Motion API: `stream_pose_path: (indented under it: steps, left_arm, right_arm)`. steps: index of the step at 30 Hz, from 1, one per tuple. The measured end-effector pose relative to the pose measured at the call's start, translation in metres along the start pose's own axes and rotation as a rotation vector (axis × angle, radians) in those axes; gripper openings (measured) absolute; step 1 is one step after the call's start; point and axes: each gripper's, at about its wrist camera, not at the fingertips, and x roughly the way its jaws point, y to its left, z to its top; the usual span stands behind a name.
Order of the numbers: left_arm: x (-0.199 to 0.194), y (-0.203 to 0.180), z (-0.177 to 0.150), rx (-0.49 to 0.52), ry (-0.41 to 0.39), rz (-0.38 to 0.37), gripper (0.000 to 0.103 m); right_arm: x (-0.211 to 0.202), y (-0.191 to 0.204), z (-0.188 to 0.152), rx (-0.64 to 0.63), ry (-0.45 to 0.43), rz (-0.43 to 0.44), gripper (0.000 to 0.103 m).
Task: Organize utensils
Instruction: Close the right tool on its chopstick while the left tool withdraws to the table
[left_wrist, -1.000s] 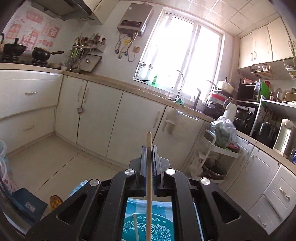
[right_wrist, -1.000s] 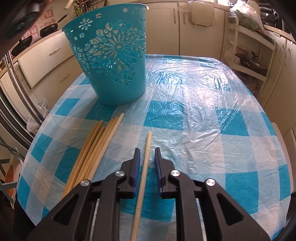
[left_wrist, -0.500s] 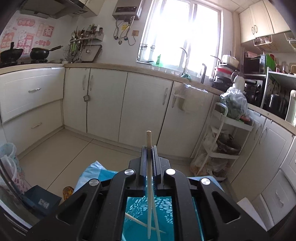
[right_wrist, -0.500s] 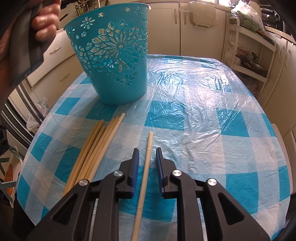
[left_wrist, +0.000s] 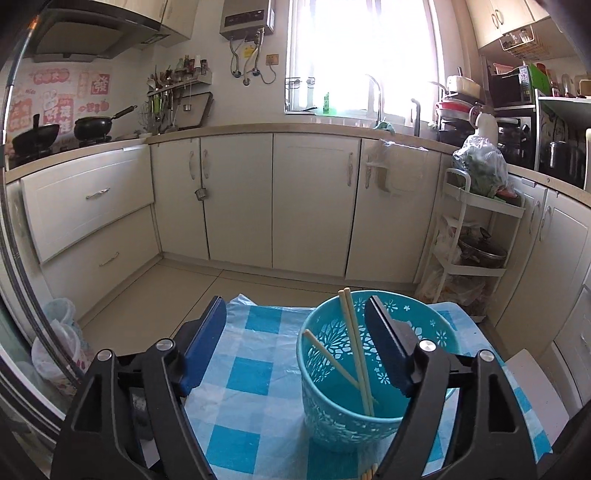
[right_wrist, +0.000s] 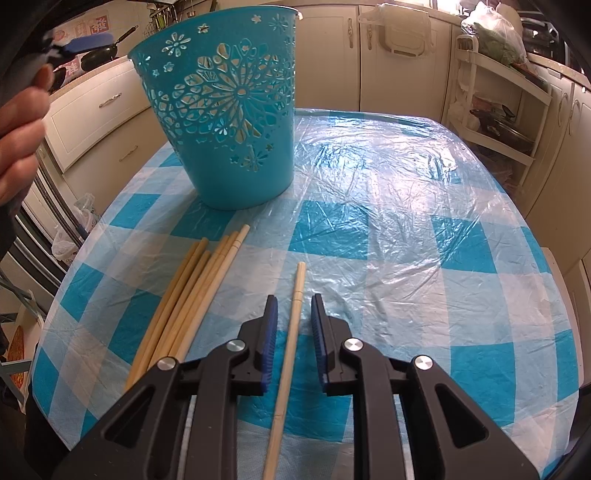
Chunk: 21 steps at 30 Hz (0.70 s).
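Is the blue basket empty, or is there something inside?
Not empty. The left wrist view looks down into the basket: three chopsticks lean inside it, tips poking up near the rim.

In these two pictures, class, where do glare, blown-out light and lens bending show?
Left wrist view: the window is blown out white, and the cabinets bow with fisheye bending. Right wrist view: the plastic table cover glints with glare near the basket; the hand at the edge is stretched.

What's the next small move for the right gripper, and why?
Probably close the right gripper on the single chopstick: it lies on the table between the open jaws, untouched. The left gripper is open above the basket.
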Motion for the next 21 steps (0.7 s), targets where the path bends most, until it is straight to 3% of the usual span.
stream_pose_path:
  steps: [7, 15, 21]
  left_arm:
    - [-0.024, 0.011, -0.012, 0.027, 0.047, -0.003, 0.085]
    - [-0.043, 0.028, -0.052, 0.040, 0.149, -0.009, 0.090]
    - [-0.024, 0.051, -0.106, 0.005, 0.300, -0.006, 0.092]
  right_arm:
    - [-0.001, -0.002, 0.000, 0.008, -0.002, 0.004, 0.019]
    - [-0.001, 0.002, 0.000, -0.015, 0.002, -0.018, 0.019]
    - [0.000, 0.006, 0.001, -0.046, 0.016, -0.041, 0.019]
